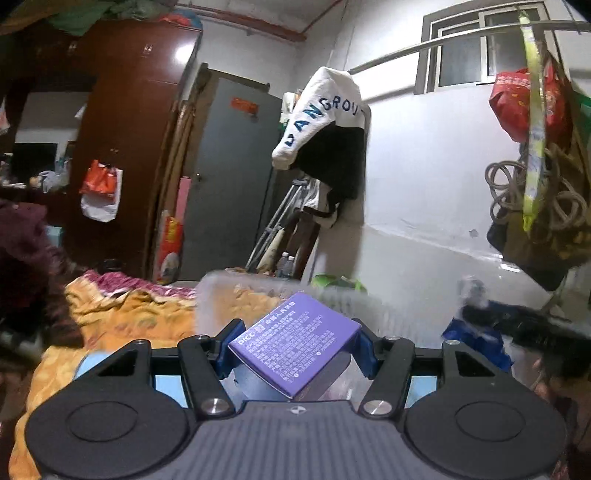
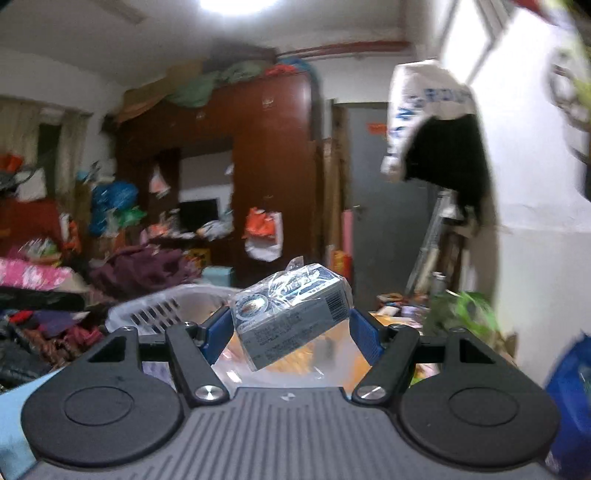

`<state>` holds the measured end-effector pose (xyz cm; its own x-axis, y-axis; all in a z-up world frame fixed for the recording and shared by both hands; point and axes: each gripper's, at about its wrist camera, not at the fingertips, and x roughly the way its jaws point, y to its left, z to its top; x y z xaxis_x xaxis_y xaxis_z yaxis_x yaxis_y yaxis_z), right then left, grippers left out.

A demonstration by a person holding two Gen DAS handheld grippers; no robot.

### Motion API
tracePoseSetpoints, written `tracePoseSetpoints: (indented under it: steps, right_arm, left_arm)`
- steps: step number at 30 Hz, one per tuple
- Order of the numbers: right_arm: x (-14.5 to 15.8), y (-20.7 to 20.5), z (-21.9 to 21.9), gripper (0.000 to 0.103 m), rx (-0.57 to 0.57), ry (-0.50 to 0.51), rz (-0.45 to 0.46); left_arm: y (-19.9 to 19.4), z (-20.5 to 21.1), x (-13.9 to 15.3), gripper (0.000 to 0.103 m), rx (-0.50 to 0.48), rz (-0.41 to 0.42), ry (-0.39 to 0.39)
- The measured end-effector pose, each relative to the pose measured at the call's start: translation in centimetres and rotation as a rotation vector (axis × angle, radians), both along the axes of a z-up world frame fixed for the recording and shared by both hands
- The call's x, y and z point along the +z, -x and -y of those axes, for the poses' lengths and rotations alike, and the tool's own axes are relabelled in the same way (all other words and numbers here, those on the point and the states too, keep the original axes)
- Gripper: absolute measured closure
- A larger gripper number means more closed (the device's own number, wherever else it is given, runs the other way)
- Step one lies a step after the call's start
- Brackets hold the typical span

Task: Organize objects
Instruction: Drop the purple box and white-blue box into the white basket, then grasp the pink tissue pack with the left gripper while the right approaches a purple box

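White plastered walls (image 1: pixel 424 177), barred window (image 1: pixel 487 48) set high in the right one. Dark red-brown wardrobe (image 1: pixel 129 140) on the far side, bundles piled on top (green, tan cloth). Grey door (image 1: pixel 229 177) just beside it, orange notice on the door. Metal rail (image 1: pixel 424 50) under the window carries a white lettered garment (image 1: pixel 321 114). Ceiling lamp (image 2: pixel 236 5) lit, blown out. Orange patterned bedding (image 1: pixel 122 317) in front.

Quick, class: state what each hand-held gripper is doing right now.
Left hand-held gripper: closed on the purple box.
Right hand-held gripper: closed on the plastic-wrapped blue-and-white box.
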<state>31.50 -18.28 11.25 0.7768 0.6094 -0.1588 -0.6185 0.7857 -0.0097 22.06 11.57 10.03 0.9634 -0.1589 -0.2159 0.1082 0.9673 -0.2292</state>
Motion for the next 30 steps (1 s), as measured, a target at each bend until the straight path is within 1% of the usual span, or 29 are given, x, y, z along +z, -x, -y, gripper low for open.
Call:
tracePoseSetpoints:
  steps: [2,4,6,9,10,11,12,13,15,16,18,19,20,21,22,24,25,27,28,30]
  right_arm:
    - [1.0,-2.5,-2.6,0.031,0.007,0.055,-0.027]
    - [0.7,-5.1,-4.8,0.031,-0.030,0.123,-0.079]
    - [0.1,-6.2,-5.6,0.031,-0.016,0.135,-0.112]
    - [-0.7,-7.0,-5.9,0.029,-0.013,0.116,-0.121]
    - [-0.9,-7.0,-5.9,0.019,-0.010,0.118,-0.129]
    - [-1.1,-7.0,-6.0,0.013,-0.010,0.126,-0.137]
    - [-1.2,-6.4,-5.7,0.004,-0.019,0.132,-0.125]
    - [-1.1,-5.5,-5.4,0.000,-0.031,0.130,-0.089]
    - [-0.7,-3.3,-4.0,0.000,-0.027,0.091,-0.039]
    - [-0.9,-2.0,-2.8,0.000,-0.021,0.049,-0.041]
    - [-2.0,-0.3,-1.1,0.000,-0.005,-0.008,-0.085]
    - [-3.0,0.8,-0.3,0.000,-0.009,-0.020,-0.122]
    - [-4.4,2.1,0.6,0.000,-0.018,-0.018,-0.159]
    - [-5.8,3.1,1.2,0.000,-0.016,-0.007,-0.179]
    - [-7.5,4.2,1.7,0.000,-0.003,0.033,-0.205]
    - [-9.6,5.1,2.1,0.000,0.029,0.078,-0.244]
    - [-10.5,5.2,1.9,0.000,0.041,0.104,-0.290]
    - [-11.4,5.0,1.2,0.000,0.053,0.143,-0.336]
    - [-11.7,5.0,0.6,0.000,0.053,0.167,-0.337]
    - [-11.6,5.0,-0.3,0.000,0.040,0.195,-0.315]
  left_arm:
    - [-3.3,1.3,1.4,0.039,0.009,-0.031,-0.029]
    - [-6.2,2.4,1.8,0.039,0.028,-0.076,-0.067]
    - [-8.4,3.3,1.6,0.039,0.054,-0.111,-0.110]
    - [-10.2,3.4,0.7,0.037,0.082,-0.140,-0.117]
    - [-10.5,3.3,0.3,0.028,0.086,-0.153,-0.122]
    - [-10.5,3.1,0.1,0.016,0.092,-0.160,-0.129]
    - [-10.1,3.2,-0.2,0.014,0.102,-0.151,-0.138]
    - [-9.5,3.2,-0.3,0.013,0.106,-0.132,-0.146]
    - [-7.5,2.9,-0.4,0.013,0.103,-0.108,-0.124]
    - [-6.2,2.7,-0.6,0.013,0.104,-0.101,-0.105]
    - [-2.6,2.8,-1.6,0.013,0.099,-0.067,-0.129]
    - [-0.3,3.1,-2.7,0.011,0.094,-0.054,-0.154]
    - [1.3,3.3,-3.6,0.011,0.096,-0.059,-0.172]
    - [3.0,3.5,-4.7,0.011,0.096,-0.051,-0.180]
    - [4.6,3.6,-5.8,0.010,0.090,-0.043,-0.180]
    - [6.6,3.5,-7.8,0.010,0.073,-0.065,-0.145]
    - [7.0,3.5,-8.6,0.010,0.060,-0.089,-0.127]
    - [6.9,3.8,-9.8,0.010,0.024,-0.127,-0.128]
    - [6.8,4.0,-10.2,0.009,0.030,-0.125,-0.135]
    - [6.5,3.7,-10.3,0.009,0.037,-0.122,-0.111]
